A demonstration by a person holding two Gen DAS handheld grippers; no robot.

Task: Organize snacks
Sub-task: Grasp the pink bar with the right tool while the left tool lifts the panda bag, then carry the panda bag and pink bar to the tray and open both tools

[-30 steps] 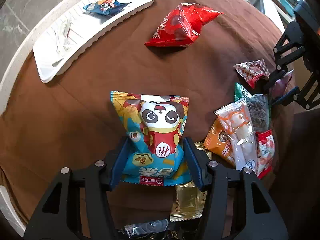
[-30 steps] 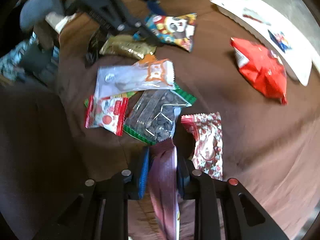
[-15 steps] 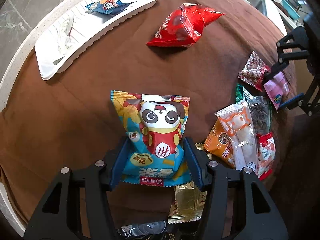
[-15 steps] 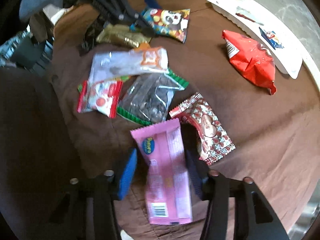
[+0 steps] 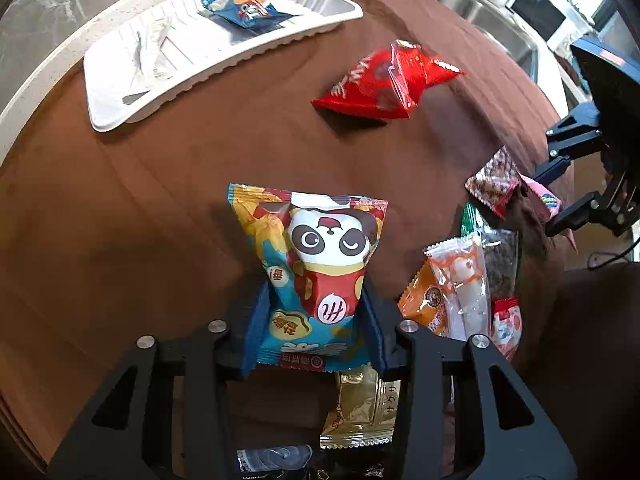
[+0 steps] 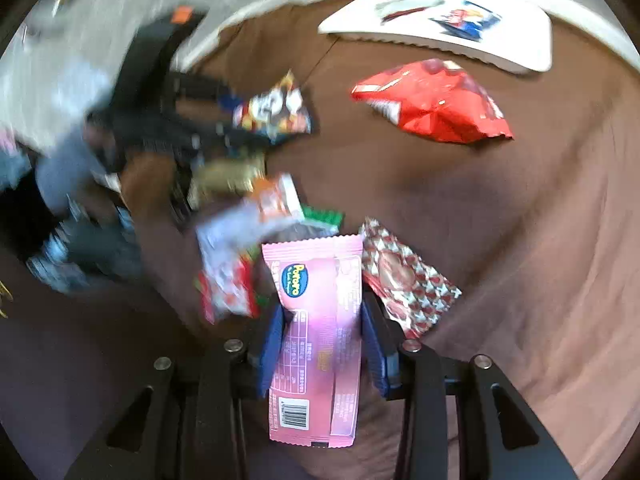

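Left claw (image 5: 312, 320) clamped on the lower half of the panda bag (image 5: 312, 264), blue pads pressed to both sides, bag upright over the brown cloth (image 5: 160, 208) on the counter. Beneath it a gold packet (image 5: 360, 412); just right, a heap: orange packet (image 5: 424, 300), clear-and-orange stick pack (image 5: 464, 276), dark seed bag (image 5: 500, 260), red-and-white packet (image 5: 506, 324). Farther back, alone on the cloth, a red bag (image 5: 384, 84). At the far left edge, a white tray (image 5: 120, 92) with a blue packet (image 5: 244, 10) inside and something pale and thin beside it, too faint to name. Right claw (image 6: 322, 344) closed on the pink packet (image 6: 316, 320), gripped about mid-length, its top end pointing away from the camera and its barcode end hanging toward it. Just right of the pink packet, a red patterned packet (image 6: 404, 280) flat on the cloth; the two look to be touching, though blur makes this unsure. In the left wrist view, right claw at the right edge, with the pink packet and the patterned packet close together there. Left part of the right wrist view badly smeared; panda bag recognisable there only by its colours.
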